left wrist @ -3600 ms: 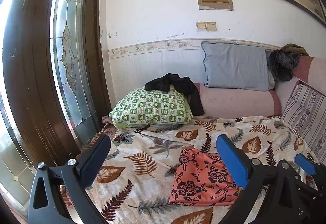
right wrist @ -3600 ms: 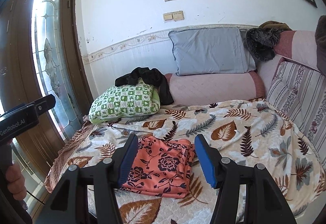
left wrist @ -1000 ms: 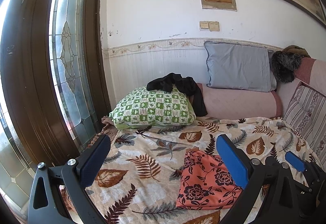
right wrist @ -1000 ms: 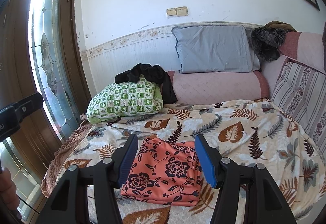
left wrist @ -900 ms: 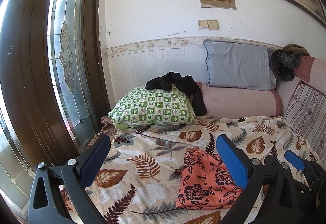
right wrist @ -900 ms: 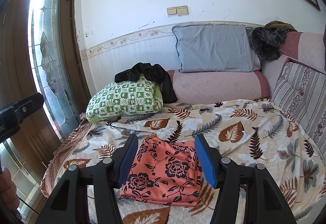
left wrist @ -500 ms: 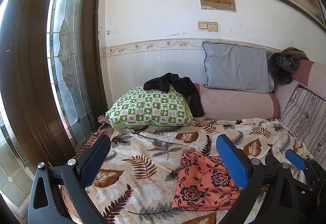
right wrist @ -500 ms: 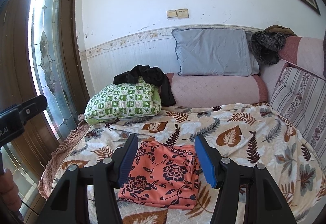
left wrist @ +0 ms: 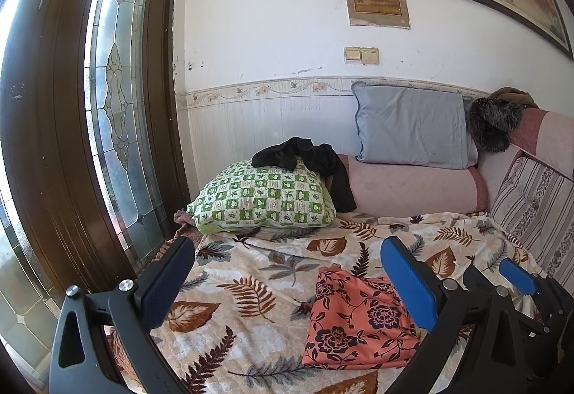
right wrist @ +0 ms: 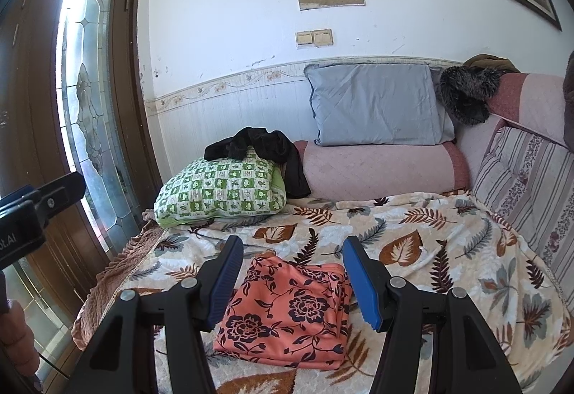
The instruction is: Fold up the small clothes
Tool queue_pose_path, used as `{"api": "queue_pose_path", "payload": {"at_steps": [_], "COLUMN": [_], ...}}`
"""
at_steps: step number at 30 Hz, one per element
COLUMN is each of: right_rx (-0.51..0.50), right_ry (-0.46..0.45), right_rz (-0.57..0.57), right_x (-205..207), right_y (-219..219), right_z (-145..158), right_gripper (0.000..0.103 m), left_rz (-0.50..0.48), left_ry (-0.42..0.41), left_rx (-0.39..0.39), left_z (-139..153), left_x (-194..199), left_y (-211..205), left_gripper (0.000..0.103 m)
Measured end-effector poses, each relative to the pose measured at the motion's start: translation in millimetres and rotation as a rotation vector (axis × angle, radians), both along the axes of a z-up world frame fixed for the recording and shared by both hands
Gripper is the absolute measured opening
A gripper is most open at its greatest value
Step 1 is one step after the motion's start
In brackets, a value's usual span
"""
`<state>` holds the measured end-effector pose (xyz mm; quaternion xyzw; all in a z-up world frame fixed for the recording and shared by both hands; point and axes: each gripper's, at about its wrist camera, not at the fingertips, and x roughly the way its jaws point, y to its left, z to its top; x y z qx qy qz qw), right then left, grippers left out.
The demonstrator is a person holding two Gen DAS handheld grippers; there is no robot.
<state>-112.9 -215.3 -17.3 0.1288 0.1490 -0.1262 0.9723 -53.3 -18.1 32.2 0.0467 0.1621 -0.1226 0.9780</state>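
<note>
A folded orange cloth with a dark flower print (left wrist: pixel 355 322) lies flat on the leaf-patterned blanket (left wrist: pixel 251 272) of a sofa bed. It also shows in the right wrist view (right wrist: pixel 290 311). My left gripper (left wrist: pixel 287 283) is open and empty, held above the blanket to the cloth's left. My right gripper (right wrist: pixel 292 283) is open and empty, held above and in front of the cloth, with the cloth seen between its blue pads. A black garment (left wrist: pixel 308 161) lies crumpled on a green checked pillow (left wrist: pixel 265 200) at the back; it also shows in the right wrist view (right wrist: pixel 265 150).
A grey pillow (right wrist: pixel 373 107) leans on a pink bolster (right wrist: pixel 380 171) against the wall. A striped cushion (right wrist: pixel 527 186) and a dark fuzzy item (right wrist: pixel 466 93) are at the right. A wooden door with leaded glass (left wrist: pixel 114 128) stands at the left, by the bed's edge.
Both grippers have drifted slightly, so the views shift a little. The orange cloth lies as before, and both grippers stay open.
</note>
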Motion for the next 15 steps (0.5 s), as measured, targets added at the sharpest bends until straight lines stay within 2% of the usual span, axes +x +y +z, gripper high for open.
{"api": "queue_pose_path", "payload": {"at_steps": [15], "right_rx": [0.027], "right_ry": [0.045], "right_rz": [0.024], "right_x": [30.3], "right_y": [-5.3], "right_z": [-18.4], "right_gripper": [0.062], "left_rz": [0.011], "left_ry": [0.028], "left_rx": [0.002], "left_z": [-16.1], "left_x": [29.8], "left_y": [-3.7], "left_gripper": [0.103]}}
